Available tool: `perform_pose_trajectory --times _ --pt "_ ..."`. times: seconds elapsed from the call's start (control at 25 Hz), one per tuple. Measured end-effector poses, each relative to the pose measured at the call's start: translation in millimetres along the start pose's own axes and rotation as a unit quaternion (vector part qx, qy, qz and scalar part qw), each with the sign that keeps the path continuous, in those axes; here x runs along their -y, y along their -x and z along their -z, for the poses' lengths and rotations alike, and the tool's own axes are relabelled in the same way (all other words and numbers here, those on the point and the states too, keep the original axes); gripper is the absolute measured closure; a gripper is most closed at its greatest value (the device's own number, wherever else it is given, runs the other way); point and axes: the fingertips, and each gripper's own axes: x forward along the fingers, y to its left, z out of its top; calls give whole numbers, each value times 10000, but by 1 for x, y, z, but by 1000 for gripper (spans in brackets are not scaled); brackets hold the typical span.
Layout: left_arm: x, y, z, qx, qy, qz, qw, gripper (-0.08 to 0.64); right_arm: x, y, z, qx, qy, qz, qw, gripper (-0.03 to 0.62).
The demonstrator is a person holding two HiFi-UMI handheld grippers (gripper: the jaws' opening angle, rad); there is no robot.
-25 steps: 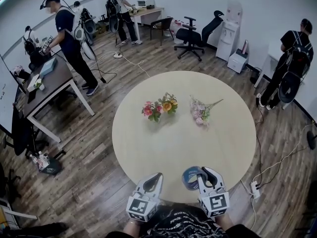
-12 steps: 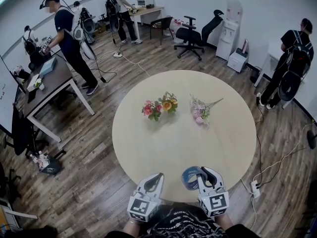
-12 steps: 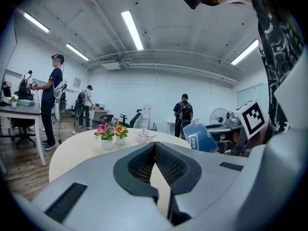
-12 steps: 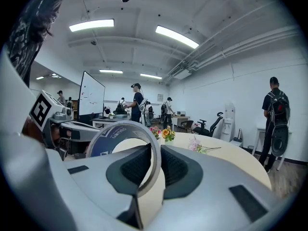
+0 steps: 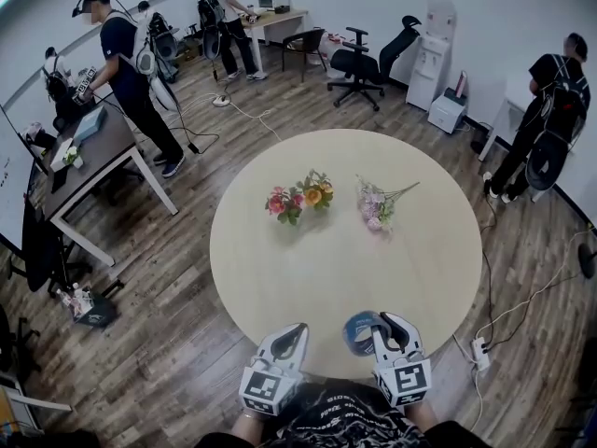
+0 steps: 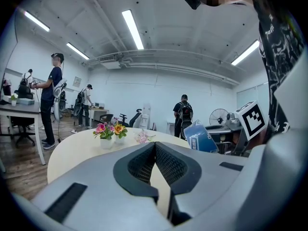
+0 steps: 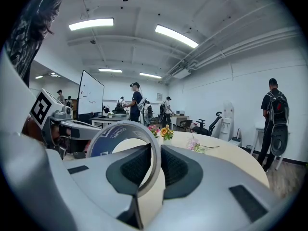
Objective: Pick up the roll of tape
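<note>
The roll of tape, a ring with a blue printed core, stands on edge between the pads of my right gripper, which is shut on its rim. In the head view the roll of tape sits in the right gripper just over the near edge of the round table. The tape also shows at the right of the left gripper view. My left gripper is shut with nothing in it, beside the right one at the table's near edge.
A small pot of pink and orange flowers and a loose pink sprig lie mid-table. Around the room stand several people, desks, office chairs and a white water dispenser. Cables and a power strip lie on the wood floor.
</note>
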Motion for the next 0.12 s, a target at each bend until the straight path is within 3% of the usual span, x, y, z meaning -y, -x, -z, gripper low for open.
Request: perform_pose_trajectory --times 0.12 --pt "0 -5 -1 51 48 -16 10000 538 5 -2 0 35 -23 11 10000 522"
